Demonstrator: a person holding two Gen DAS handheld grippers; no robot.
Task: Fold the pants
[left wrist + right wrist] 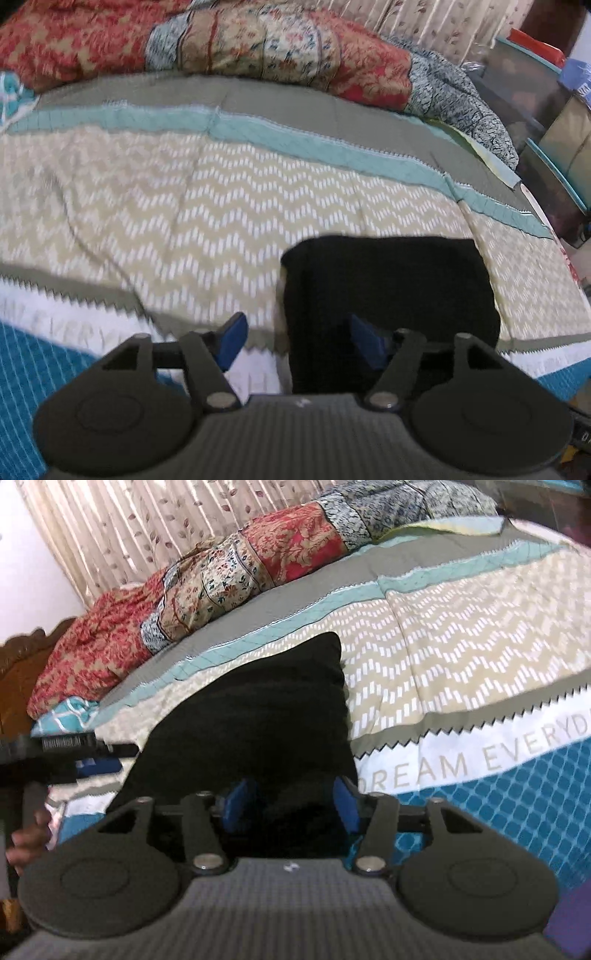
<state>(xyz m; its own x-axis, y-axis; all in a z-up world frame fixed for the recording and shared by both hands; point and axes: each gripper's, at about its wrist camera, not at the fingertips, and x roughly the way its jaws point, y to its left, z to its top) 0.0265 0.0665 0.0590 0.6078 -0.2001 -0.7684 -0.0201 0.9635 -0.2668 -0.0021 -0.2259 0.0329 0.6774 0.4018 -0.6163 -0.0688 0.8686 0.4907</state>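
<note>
We're looking at the pants (391, 295) already lying as a compact black rectangle w/ squared corners on the bedspread (184, 206), so we're judging the folding mostly or fully done; whether one more fold is wanted we can't tell. In the left wrist view the bundle is sitting at approx 4 o'clock of centre, near the bed's front edge. The left gripper (295, 341) is hovering w/ tongs wide apart: one blue pad over the bedspread, the other over the black cloth, nothing pinched. In the right wrist view the right gripper (291, 805) is standing wide too, its pads straddling the near part of the pants (258, 709) but, as far as we're seeing, not squeezing it. The fabric is looking dark, thick, soft, no detail visible. A patchwork quilt (240, 48) is bunched at 12 o'clock.
</note>
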